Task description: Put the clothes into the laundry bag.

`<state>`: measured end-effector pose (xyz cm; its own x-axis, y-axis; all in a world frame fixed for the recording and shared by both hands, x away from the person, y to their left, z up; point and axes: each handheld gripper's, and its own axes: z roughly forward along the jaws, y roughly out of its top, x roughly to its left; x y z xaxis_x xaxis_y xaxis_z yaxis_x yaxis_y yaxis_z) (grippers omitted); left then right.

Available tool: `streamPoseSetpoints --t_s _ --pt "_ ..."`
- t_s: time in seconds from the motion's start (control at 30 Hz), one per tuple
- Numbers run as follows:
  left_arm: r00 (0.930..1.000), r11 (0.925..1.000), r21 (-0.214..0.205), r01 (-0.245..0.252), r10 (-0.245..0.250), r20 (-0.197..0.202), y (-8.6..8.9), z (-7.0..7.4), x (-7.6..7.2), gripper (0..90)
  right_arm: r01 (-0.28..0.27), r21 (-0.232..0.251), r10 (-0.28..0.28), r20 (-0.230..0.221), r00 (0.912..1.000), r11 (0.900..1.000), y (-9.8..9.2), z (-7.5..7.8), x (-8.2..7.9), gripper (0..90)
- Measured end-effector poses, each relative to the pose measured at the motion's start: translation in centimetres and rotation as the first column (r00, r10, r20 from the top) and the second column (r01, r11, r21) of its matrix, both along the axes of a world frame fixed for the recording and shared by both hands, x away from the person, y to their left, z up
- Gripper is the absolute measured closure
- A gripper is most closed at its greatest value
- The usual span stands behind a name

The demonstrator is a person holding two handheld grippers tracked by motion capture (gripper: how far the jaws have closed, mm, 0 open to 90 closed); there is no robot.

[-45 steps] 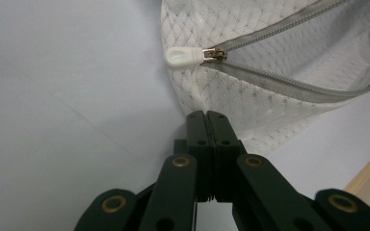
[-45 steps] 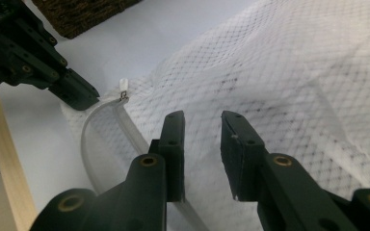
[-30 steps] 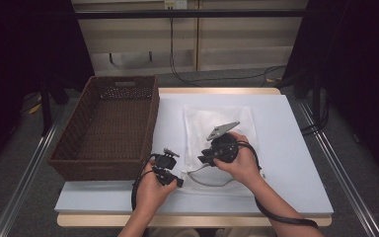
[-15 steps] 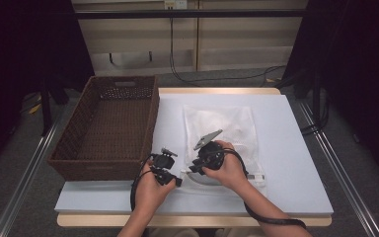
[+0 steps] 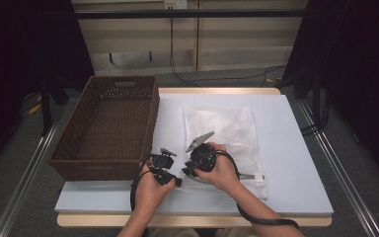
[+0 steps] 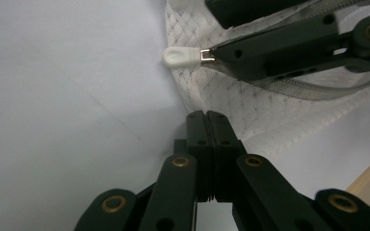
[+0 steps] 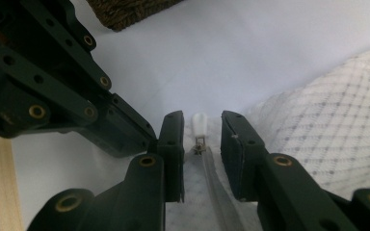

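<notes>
A white mesh zip bag (image 5: 227, 128) lies flat on the white table (image 5: 291, 148). Its white zipper pull (image 7: 200, 124) sits at the bag's near left corner. My right gripper (image 7: 201, 132) straddles that pull, jaws open with a gap on each side. The same pull (image 6: 179, 57) sticks out past the right gripper's jaw in the left gripper view. My left gripper (image 6: 207, 118) is shut, tips at the edge of the mesh (image 6: 250, 106); I cannot tell whether it pinches fabric. In the high view the left gripper (image 5: 172, 178) and right gripper (image 5: 190, 170) meet at that corner.
A brown wicker basket (image 5: 113, 123) stands on the table's left side, close to the left hand. The table's wooden front edge (image 5: 192, 219) runs just below both forearms. Cables trail from both grippers toward the person.
The right hand has moved left and down, from over the bag's middle to its near left corner beside the left gripper. The left hand has stayed in place.
</notes>
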<state>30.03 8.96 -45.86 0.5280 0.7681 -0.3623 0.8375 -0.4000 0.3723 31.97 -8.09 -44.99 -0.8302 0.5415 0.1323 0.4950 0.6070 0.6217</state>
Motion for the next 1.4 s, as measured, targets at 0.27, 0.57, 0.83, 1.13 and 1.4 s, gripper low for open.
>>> streamPoseSetpoints --t_s 0.27,0.57,0.83,1.13,1.4 --pt "1.0 0.9999 -0.009 -0.008 0.008 -0.004 -0.1 -0.1 0.0 89.4 0.003 -0.014 -0.003 0.022 0.9997 0.9999 1.1 -0.5 0.3 72.3" --pt "0.9986 0.9986 0.017 0.05 -0.05 -0.016 0.5 0.0 0.3 89.4 0.001 -0.081 0.001 0.029 0.9996 0.9967 2.4 -1.7 0.6 74.2" --pt "0.999 0.9991 0.01 0.04 -0.04 -0.019 0.5 -0.1 0.3 89.2 0.002 -0.062 -0.001 0.018 0.9998 0.9981 2.2 -1.5 0.5 84.1" --pt "0.9996 0.9999 -0.013 -0.007 0.007 -0.027 0.3 -0.2 0.2 89.2 0.015 0.018 -0.015 0.014 0.9998 0.9997 0.1 -0.6 -0.1 90.0" --pt "0.9996 1.0 -0.003 -0.006 0.006 -0.026 0.2 -0.1 0.2 88.9 0.044 0.026 -0.044 0.0 0.999 0.9987 -1.2 -0.6 0.0 83.4"
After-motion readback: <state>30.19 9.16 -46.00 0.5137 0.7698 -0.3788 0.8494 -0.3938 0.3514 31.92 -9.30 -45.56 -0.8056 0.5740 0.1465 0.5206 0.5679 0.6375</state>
